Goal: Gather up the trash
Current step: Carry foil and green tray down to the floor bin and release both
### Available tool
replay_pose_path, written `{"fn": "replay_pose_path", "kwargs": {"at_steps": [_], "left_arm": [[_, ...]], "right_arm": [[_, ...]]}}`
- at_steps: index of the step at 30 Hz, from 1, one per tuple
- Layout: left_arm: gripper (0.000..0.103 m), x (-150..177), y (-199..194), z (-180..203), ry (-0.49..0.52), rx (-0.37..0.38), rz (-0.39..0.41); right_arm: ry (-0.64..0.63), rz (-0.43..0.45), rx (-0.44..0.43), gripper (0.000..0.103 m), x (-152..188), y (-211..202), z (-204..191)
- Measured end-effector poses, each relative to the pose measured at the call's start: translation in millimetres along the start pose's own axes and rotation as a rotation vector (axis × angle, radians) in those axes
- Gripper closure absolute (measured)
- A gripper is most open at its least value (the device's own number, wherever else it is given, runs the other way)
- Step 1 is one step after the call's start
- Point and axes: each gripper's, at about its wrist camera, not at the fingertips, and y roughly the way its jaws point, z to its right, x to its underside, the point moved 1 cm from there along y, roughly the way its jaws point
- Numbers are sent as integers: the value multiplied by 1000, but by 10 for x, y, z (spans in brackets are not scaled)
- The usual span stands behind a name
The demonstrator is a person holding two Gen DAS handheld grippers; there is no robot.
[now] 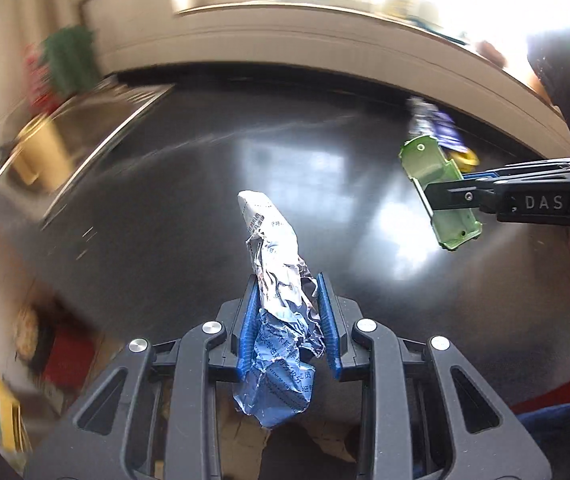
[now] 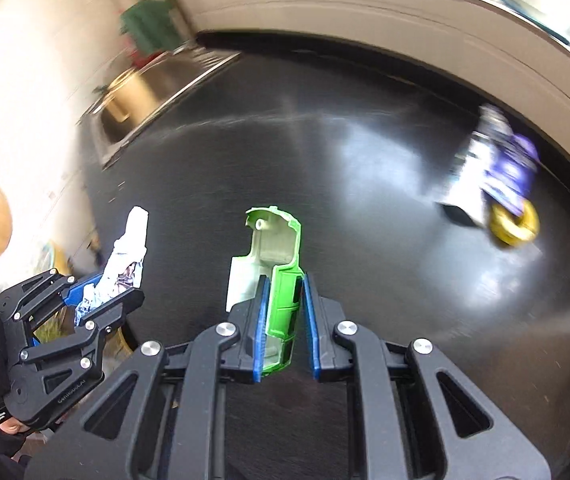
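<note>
The left gripper [image 1: 287, 312] is closed on a crumpled wrapper [image 1: 275, 280], which stands up between its blue pads [image 1: 327, 320] above the dark counter [image 1: 173, 208]. The right gripper [image 2: 283, 308] clamps a green plastic shell [image 2: 275, 264], also lifted above the counter. More trash lies on the counter near its far right edge: a purple packet [image 2: 497, 168] with a yellow ring [image 2: 513, 222] touching it. A sink [image 2: 145, 92] is at the counter's far left end.

Crumpled foil wrapper [image 1: 281, 300] upright in jaws, green plastic shell [image 2: 281, 280] (hollow) likewise clamped
</note>
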Motion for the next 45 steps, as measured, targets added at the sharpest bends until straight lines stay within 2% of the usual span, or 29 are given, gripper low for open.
{"fn": "replay_pose_path", "kwargs": {"at_steps": [5,8,11,14,19,23,29,43,45], "left_arm": [[75,490,-181,-773,-187,-141,-31],[75,801,-294,-1174,-318,-193,-50],[75,1070,-393,-1492,-407,-239,-57],[75,1294,-407,-1760,-473,-269,-66],[75,1594,-237,-2115,-573,-273,-96],[75,1757,-53,-2339,-633,-256,-111],[75,1907,136,-2525,-655,-238,-127],[75,2031,303,-2685,-667,-199,-145],[70,2040,315,-2684,-667,-196,-150]], "right_arm": [[-195,-83,-135,86,-134,481,-906],[-289,-135,-222,86,-155,748,-1447],[-374,-183,-290,86,-144,985,-1944],[-447,-243,-332,86,-107,1270,-2413],[-497,-321,-334,86,-38,1725,-2876],[-527,-361,-308,86,11,2015,-3095],[-575,-412,-242,86,100,2399,-3250],[-574,-433,-221,86,69,2534,-3239],[-584,-433,-209,85,75,2545,-3255]]}}
